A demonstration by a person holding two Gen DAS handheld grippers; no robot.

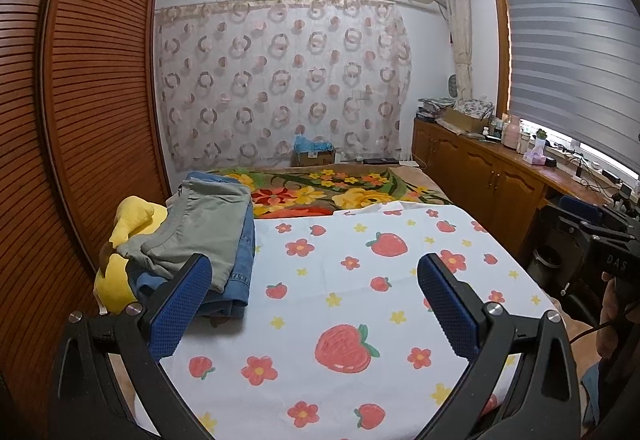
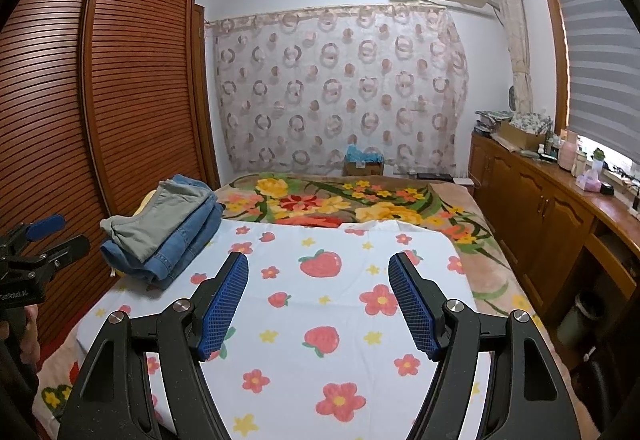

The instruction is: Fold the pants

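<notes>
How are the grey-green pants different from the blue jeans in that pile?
The grey-green pants lie on top; the blue jeans lie underneath. The grey-green pants are plain, smooth cloth; the blue jeans are thicker denim with stitched seams. The grey-green pants look rumpled at one corner; the blue jeans sit squarer. Both are folded, beside the strawberry sheet.

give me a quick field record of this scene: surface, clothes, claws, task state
surface: strawberry sheet over a floral blanket on a bed
clothes: grey pants on top of folded jeans, at the sheet's left edge
left claw: open, holding nothing
right claw: open, holding nothing
task state: no pants spread on the sheet
</notes>
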